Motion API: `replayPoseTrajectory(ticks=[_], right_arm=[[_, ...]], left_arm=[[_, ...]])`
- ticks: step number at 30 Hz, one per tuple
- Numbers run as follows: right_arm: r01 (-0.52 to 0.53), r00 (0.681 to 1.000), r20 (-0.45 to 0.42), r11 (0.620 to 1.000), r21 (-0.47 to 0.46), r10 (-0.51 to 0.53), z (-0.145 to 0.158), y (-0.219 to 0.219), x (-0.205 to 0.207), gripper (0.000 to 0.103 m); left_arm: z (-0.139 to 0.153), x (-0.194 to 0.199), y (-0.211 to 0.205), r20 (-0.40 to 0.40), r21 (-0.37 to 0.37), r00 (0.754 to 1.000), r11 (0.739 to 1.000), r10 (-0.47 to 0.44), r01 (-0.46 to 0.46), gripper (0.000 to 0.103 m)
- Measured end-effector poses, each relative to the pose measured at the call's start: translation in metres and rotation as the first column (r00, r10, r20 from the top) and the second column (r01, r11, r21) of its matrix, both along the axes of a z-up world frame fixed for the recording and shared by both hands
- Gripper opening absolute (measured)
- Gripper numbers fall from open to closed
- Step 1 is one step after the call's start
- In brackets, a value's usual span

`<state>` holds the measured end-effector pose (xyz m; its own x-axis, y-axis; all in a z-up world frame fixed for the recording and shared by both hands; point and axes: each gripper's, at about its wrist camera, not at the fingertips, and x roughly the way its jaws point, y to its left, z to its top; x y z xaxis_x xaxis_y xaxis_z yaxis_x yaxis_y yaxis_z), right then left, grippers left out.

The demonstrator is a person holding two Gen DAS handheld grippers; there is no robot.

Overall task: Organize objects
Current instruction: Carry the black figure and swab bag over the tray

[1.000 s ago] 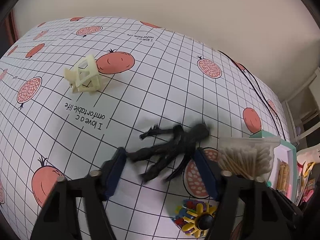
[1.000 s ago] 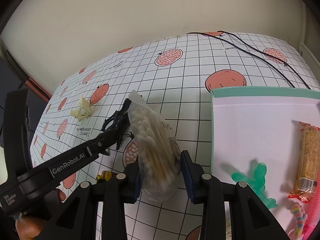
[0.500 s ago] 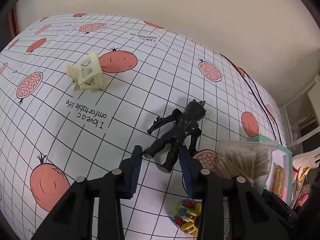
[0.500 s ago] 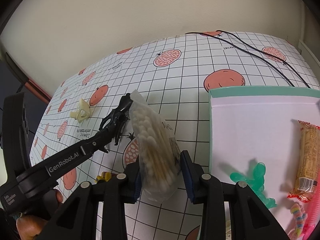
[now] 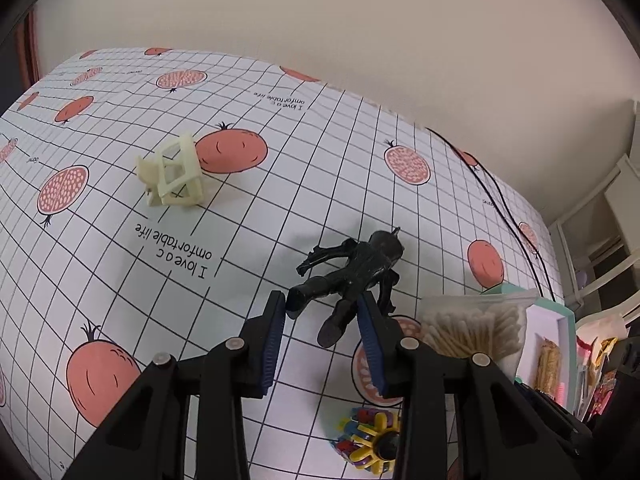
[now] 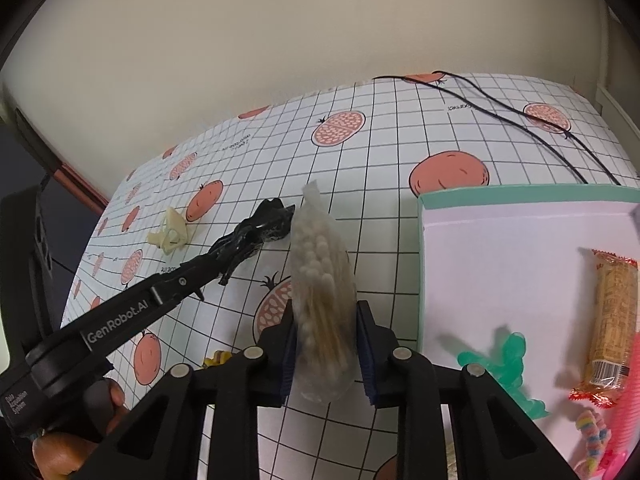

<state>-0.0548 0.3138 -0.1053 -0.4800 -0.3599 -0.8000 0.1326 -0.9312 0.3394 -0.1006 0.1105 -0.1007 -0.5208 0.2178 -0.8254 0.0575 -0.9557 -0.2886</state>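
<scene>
Left tongs point(image 5: 322, 316) clamped on black figure point(image 5: 352, 272); right tongs point(image 6: 325, 328) on swab bag point(image 6: 322, 280).

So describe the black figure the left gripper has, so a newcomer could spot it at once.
On the pomegranate-print tablecloth, left of the teal-rimmed tray, the left gripper pinches a toy's legs. That is the black figure: glossy, limbs splayed, unlike the cream plastic frame toy or the bag of cotton swabs.

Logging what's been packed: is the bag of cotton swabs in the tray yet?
Not yet. The right gripper holds the bag of cotton swabs above the tablecloth, left of the tray.
</scene>
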Motion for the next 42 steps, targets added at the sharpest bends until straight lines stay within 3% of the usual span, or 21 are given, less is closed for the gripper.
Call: replayPoseTrajectory(ticks=[16, 25, 35, 42], right_arm=[[0.034, 0.998, -0.053, 0.999, -0.025, -0.035, 0.028, 0.014, 0.008, 0.029], [0.065, 0.994, -0.084, 0.998, 0.014, -0.064, 0.045, 0.034, 0.029, 0.029], [0.106, 0.991, -0.093, 0.992, 0.068, -0.099, 0.049, 0.061, 0.052, 0.029], [0.142, 0.987, -0.087, 0.987, 0.079, -0.135, 0.052, 0.083, 0.060, 0.029]], left_arm=[[0.023, 0.008, 0.003, -0.077, 0.034, 0.997, 0.999, 0.018, -0.016, 0.038], [0.046, 0.024, 0.017, -0.123, 0.090, 0.992, 0.996, 0.002, 0.009, 0.038], [0.052, 0.040, 0.036, -0.120, 0.185, 0.993, 0.982, -0.018, 0.040, 0.038], [0.052, 0.048, 0.056, -0.111, 0.203, 0.992, 0.976, -0.056, 0.078, 0.038]])
